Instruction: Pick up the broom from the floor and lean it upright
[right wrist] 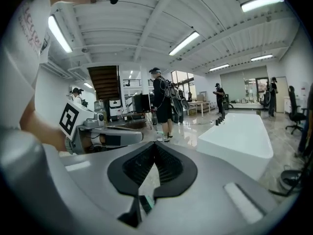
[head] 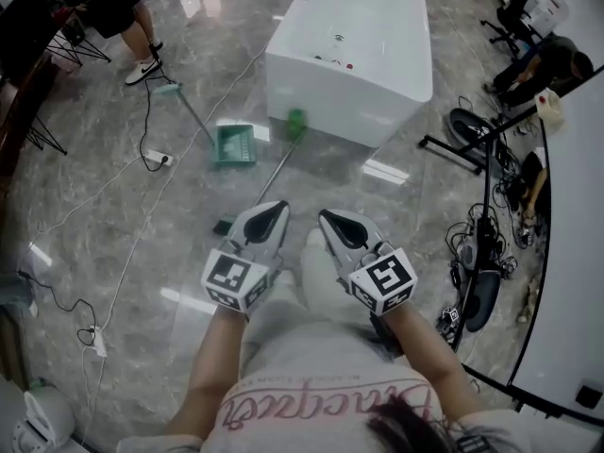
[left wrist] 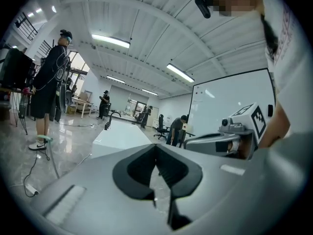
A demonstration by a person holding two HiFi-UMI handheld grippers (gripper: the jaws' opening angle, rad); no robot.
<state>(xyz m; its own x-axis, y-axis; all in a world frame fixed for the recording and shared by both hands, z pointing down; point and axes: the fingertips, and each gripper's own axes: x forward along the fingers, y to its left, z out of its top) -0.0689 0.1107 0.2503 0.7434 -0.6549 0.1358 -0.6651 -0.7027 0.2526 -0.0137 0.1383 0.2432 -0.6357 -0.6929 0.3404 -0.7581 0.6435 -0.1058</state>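
The broom (head: pixel 268 178) lies on the marble floor, a thin pale handle running from a dark end (head: pixel 224 226) near me up to a green end (head: pixel 296 123) by the white tub. My left gripper (head: pixel 278 209) hovers above the handle's near part, jaws shut and empty. My right gripper (head: pixel 327 218) is beside it, a little right of the broom, also shut with nothing held. In the left gripper view the left gripper (left wrist: pixel 156 146) points nearly level across the room. The right gripper (right wrist: pixel 155 145) in its own view does the same. Both are above the floor, apart from the broom.
A green dustpan (head: pixel 233 145) with a long handle lies left of the broom. The big white tub (head: pixel 349 50) stands behind. Cables and a power strip (head: pixel 157 159) cross the floor at left. A person's feet (head: pixel 142 68) are far left. Stands and gear (head: pixel 481 281) crowd the right.
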